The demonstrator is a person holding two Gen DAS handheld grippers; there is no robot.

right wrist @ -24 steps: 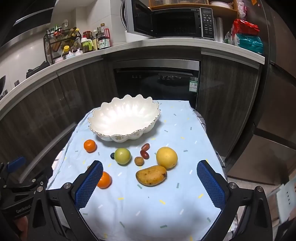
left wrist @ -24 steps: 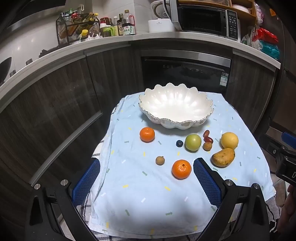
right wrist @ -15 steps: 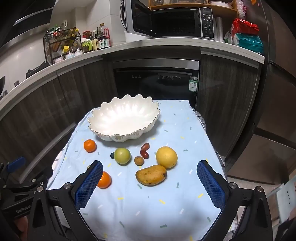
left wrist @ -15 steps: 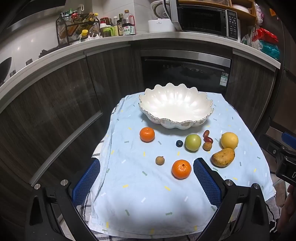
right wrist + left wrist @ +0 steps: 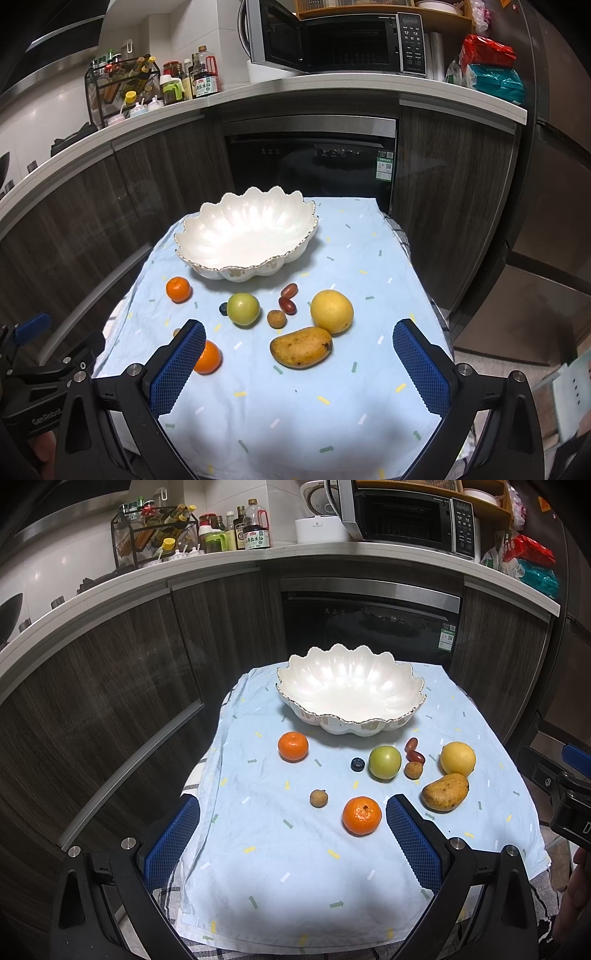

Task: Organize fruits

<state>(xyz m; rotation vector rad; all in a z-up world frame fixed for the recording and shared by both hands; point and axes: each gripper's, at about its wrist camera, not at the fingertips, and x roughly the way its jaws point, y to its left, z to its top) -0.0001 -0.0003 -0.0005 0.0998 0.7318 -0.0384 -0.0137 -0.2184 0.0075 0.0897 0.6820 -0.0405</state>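
An empty white scalloped bowl [image 5: 351,690] [image 5: 247,236] stands at the far side of a light blue cloth. In front of it lie two oranges [image 5: 362,815] [image 5: 293,746], a green apple [image 5: 384,762] [image 5: 243,308], a yellow citrus [image 5: 457,758] [image 5: 331,311], a mango [image 5: 445,792] [image 5: 301,347], two red grapes [image 5: 414,751], a blueberry [image 5: 357,764] and two small brown fruits [image 5: 318,798] [image 5: 276,318]. My left gripper [image 5: 291,842] is open and empty near the front orange. My right gripper [image 5: 299,369] is open and empty just short of the mango.
The cloth-covered table [image 5: 295,878] stands before dark cabinets and a black oven [image 5: 369,627]. A counter above holds bottles [image 5: 255,528] and an open microwave [image 5: 332,37]. Each gripper shows at the edge of the other's view [image 5: 565,794] [image 5: 37,376].
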